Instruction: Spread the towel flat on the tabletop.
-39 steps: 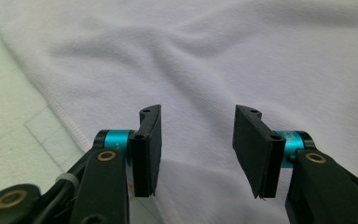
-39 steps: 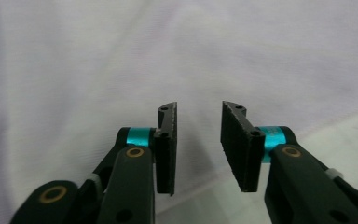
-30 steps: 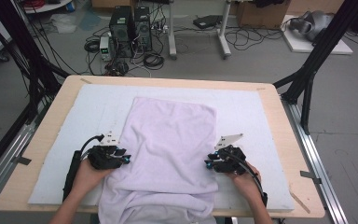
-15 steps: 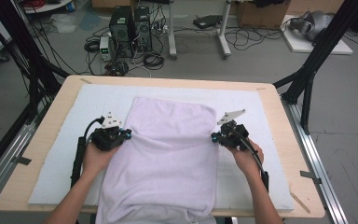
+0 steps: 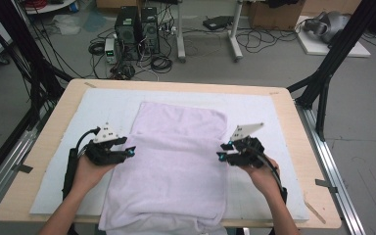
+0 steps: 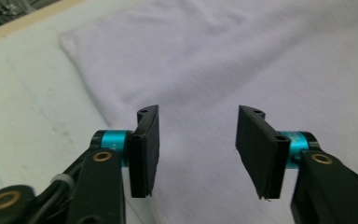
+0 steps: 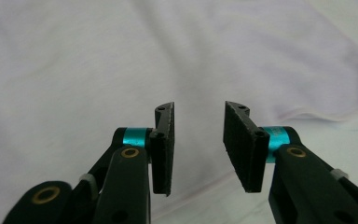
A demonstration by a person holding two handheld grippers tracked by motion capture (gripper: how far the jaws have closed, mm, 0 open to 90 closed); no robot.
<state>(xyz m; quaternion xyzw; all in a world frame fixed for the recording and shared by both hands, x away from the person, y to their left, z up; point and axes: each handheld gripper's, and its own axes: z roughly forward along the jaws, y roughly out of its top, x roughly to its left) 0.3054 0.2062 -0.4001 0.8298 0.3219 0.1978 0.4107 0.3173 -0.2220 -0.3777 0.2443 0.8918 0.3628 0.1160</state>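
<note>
- At the left of the high view, the left gripper (image 5: 131, 152) hangs at the left edge of a pale lilac towel (image 5: 176, 166), its tips pointing in over the cloth; a second ago it sat lower down the same edge, nearer the person
- Its jaws have just been opening and now stand moderately apart; the left gripper view (image 6: 193, 140) shows nothing between them, only the towel (image 6: 242, 65) lying loose below
- The towel lies flat along the middle of a white mat (image 5: 73, 147) that covers a wooden table (image 5: 293, 147), its far end square and its near end drooping over the table's front edge
- Compared with a second ago, the towel looks a little smoother and straighter along both long sides
- At the right, the right gripper (image 5: 220, 151) hangs at the towel's right edge, also farther up the table than a second ago
- Its jaws have likewise just been opening, to a narrower gap; the right gripper view (image 7: 198, 140) shows them empty above the towel (image 7: 121, 60), with a soft fold near the cloth's edge
- My reading: both edges have just been let go after a tug to straighten the cloth, so the next grip, likely for a fold, is not yet begun
</note>
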